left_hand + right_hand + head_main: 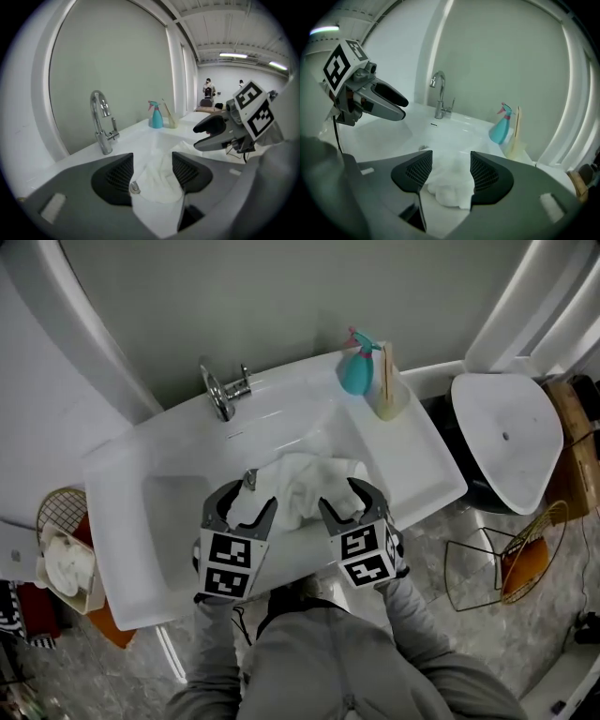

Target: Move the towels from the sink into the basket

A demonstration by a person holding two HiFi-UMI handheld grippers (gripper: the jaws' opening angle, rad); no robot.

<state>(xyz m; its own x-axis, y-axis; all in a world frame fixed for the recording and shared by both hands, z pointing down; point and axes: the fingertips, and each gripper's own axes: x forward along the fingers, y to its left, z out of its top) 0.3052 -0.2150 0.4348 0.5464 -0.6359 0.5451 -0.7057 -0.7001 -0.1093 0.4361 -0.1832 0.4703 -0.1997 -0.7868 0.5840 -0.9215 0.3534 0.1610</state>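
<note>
Left gripper (249,506), right gripper (341,501): jaws apart, nothing clamped | towel (302,480) lay in sink (173,507) | basket (52,503) apparently held others

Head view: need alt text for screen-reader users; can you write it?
From above, a person's left gripper and right gripper, jaws apart, reach over a crumpled white towel in a white sink. Behind: faucet and teal spray bottle; at left, wire basket holding towels.

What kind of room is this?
Probably a bathroom: there's a white sink with a metal tap, a spray bottle on its edge, and what looks like a toilet beside it.
</note>
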